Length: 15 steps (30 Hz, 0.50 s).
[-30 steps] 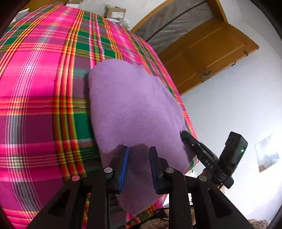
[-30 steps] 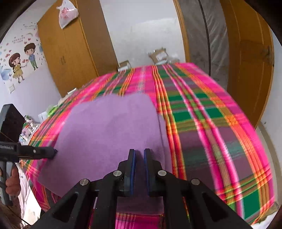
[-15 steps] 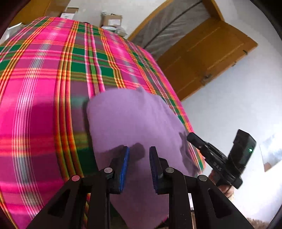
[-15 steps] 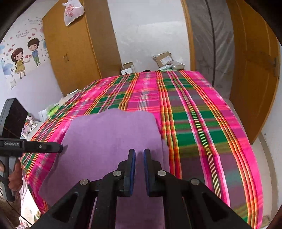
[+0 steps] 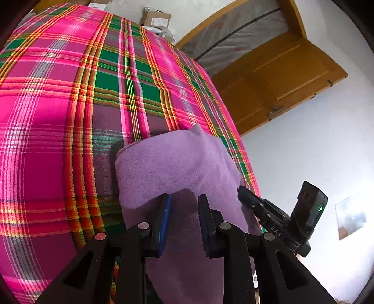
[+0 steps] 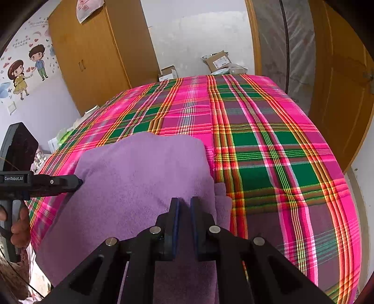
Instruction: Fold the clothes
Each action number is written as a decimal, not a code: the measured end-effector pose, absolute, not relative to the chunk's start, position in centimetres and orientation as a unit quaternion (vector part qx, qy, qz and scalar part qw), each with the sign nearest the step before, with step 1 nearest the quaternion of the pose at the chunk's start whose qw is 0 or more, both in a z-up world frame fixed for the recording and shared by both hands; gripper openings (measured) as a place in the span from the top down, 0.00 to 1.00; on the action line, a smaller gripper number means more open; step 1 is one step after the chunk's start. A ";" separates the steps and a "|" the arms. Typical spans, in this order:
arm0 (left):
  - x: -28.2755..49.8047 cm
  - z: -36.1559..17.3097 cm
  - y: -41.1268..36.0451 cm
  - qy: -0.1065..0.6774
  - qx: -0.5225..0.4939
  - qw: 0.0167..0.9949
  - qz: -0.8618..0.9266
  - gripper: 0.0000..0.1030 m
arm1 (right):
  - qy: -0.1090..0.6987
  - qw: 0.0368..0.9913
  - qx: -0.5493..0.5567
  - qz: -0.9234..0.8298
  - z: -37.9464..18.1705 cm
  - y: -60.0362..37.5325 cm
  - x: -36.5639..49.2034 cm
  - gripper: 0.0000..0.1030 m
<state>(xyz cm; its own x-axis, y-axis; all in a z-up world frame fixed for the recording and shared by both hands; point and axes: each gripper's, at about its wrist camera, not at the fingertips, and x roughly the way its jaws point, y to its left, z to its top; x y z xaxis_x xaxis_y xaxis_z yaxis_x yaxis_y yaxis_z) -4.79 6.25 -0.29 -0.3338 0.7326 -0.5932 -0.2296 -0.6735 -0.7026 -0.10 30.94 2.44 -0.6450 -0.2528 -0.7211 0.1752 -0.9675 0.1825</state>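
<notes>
A purple fleece cloth (image 5: 175,163) (image 6: 140,168) lies partly lifted near the front of a pink and green plaid bedspread (image 5: 70,93) (image 6: 268,140). My left gripper (image 5: 184,204) is shut on the cloth's near edge, and folded fabric fills the gap between its blue pads. Seen from the right wrist, its tip (image 6: 77,181) sits at the cloth's left side. On the near right part of the cloth my right gripper (image 6: 184,205) is shut, its pads almost together. From the left wrist its tip (image 5: 243,191) meets the cloth's right edge. A second purple layer (image 6: 221,198) shows beneath.
A wooden wardrobe (image 6: 93,53) stands at the back left and a wooden door (image 5: 280,77) (image 6: 339,81) to the right of the bed. Cardboard boxes (image 6: 217,60) (image 5: 155,19) sit beyond the far end. A hand (image 6: 19,224) holds the left gripper's handle.
Both grippers have drawn back toward the bed's near edge with the cloth. Its far edge has slid nearer and lifted, and more plaid bedspread shows beyond it.
</notes>
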 end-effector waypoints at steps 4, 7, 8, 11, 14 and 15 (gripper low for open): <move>-4.2 0.2 5.7 -0.249 -0.488 0.301 0.780 0.77 | -0.052 0.120 0.409 -0.903 2.5 31.0 -0.2 0.91; -3.6 0.7 5.1 -0.241 -0.490 0.292 0.785 0.77 | -0.063 0.122 0.407 -0.903 3.0 31.5 0.1 0.91; -3.4 0.9 4.9 -0.238 -0.490 0.289 0.787 0.77 | -0.067 0.123 0.404 -0.904 3.2 31.7 0.3 0.91; -2.6 1.2 4.5 -0.222 -0.492 0.281 0.794 0.75 | -0.086 0.128 0.398 -0.905 3.4 32.6 0.9 0.79; -1.7 1.1 3.7 -0.225 -0.487 0.287 0.793 0.71 | -0.103 0.127 0.403 -0.900 3.5 33.8 1.3 0.52; -1.5 1.1 3.4 -0.227 -0.486 0.286 0.794 0.70 | -0.108 0.126 0.406 -0.899 3.5 34.1 1.5 0.49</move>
<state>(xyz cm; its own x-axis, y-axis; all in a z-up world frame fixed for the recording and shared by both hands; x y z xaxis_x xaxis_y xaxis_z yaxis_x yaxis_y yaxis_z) -1.48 3.41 1.08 -0.3637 0.6751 -0.6418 -0.2339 -0.7331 -0.6386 1.46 34.14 3.53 -0.6387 -0.3147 -0.7022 0.1391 -0.9447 0.2969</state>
